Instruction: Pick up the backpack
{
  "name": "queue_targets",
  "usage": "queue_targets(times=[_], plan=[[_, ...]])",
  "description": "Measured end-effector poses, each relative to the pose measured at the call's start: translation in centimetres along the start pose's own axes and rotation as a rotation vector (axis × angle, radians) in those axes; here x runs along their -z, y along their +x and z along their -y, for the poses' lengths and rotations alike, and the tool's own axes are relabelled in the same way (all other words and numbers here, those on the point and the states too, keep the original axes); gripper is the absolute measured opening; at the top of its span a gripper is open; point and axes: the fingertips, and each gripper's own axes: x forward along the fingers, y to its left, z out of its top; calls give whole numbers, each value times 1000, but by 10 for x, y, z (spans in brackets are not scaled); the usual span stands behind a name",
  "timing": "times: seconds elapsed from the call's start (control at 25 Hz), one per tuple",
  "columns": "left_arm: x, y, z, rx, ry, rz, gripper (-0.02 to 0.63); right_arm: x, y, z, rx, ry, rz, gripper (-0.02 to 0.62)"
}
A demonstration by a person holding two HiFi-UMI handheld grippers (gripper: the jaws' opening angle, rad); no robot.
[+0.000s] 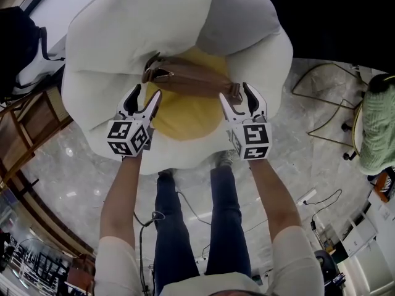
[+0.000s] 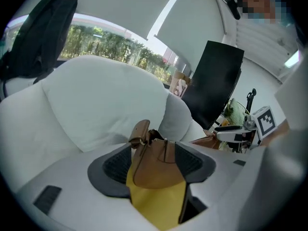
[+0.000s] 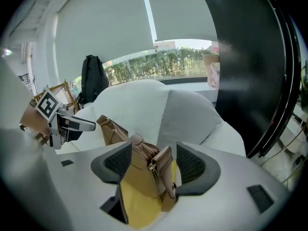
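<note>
A brown leather bag [image 1: 191,79] lies across the yellow seat cushion [image 1: 185,113] of a white egg-shaped armchair [image 1: 105,54]. My left gripper [image 1: 143,97] is at the bag's left end and my right gripper [image 1: 237,95] is at its right end. In the left gripper view the bag's buckled end [image 2: 154,165] sits between the wide-spread dark pads [image 2: 118,165], which do not squeeze it. In the right gripper view the zipped end [image 3: 144,170] likewise lies between spread pads [image 3: 192,167]. Both grippers stand open. A black backpack [image 2: 41,37] hangs behind the armchair at the left.
A wooden chair [image 1: 24,128] stands left of the armchair, with the black backpack [image 1: 15,48] above it. A gold wire frame [image 1: 333,103] and a person in green [image 1: 376,128] are at the right. Cables lie on the marble floor [image 1: 74,177]. A black panel [image 3: 250,61] rises behind.
</note>
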Motion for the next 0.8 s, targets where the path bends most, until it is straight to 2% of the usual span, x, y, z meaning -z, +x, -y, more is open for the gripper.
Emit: queue_targets(times=[0.32, 0.8], plan=[[12, 26, -2, 28, 21, -62, 287, 17, 16, -2, -37, -7, -40, 304], [17, 60, -11, 42, 43, -94, 290, 25, 43, -3, -69, 8, -56, 302]])
